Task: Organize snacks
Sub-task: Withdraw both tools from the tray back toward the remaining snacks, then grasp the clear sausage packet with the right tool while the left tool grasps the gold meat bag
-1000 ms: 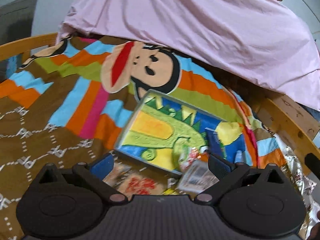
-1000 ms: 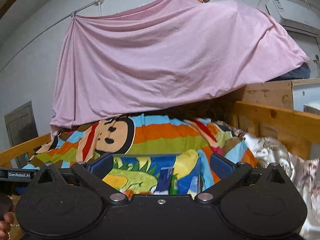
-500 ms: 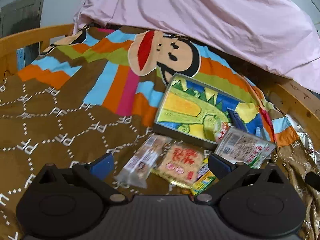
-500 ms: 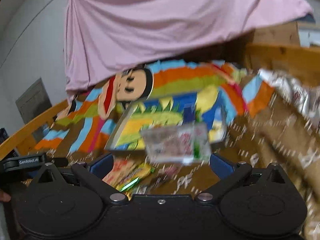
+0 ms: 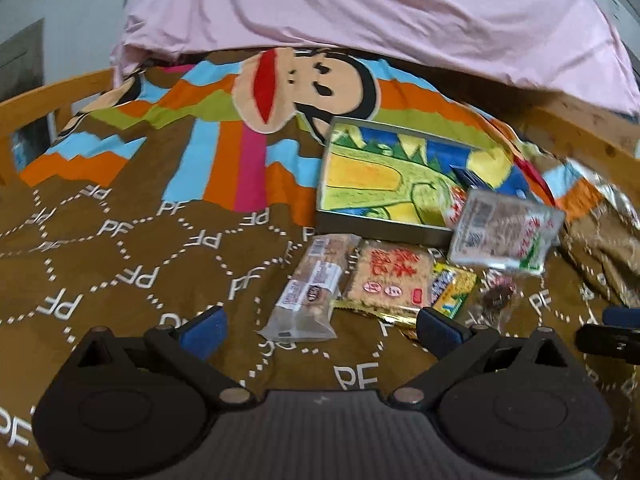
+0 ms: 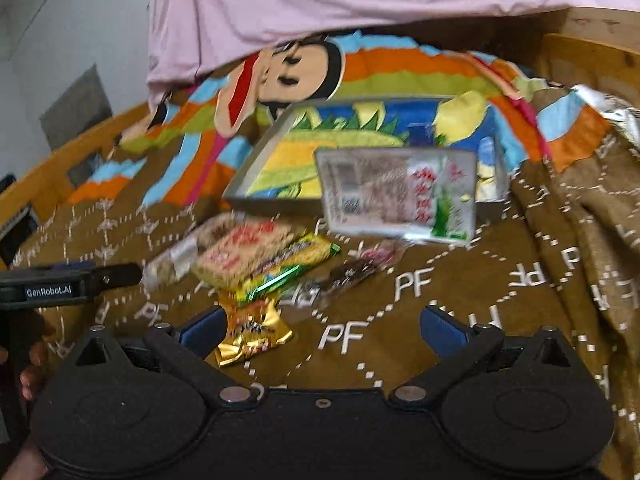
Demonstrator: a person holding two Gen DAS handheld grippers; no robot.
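Observation:
Several snacks lie on a brown blanket in front of a shallow tin box with a dinosaur picture inside. Left to right they are a clear biscuit pack, an orange cracker pack, a yellow-green packet and a small dark candy. A white noodle-like packet leans on the box's front right corner. My left gripper is open just short of the biscuit pack. My right gripper is open too, with a gold packet beside its left finger. The white packet lies ahead of it.
A pink sheet hangs over the far end of the bed. Wooden rails run along both sides. A crumpled silver-patterned cloth lies at the right. A hand holds the left gripper, seen at the right view's left edge.
Both views have tipped down and drawn back from the box. The row of snacks in front of it has come into full sight. Both grippers stay open.

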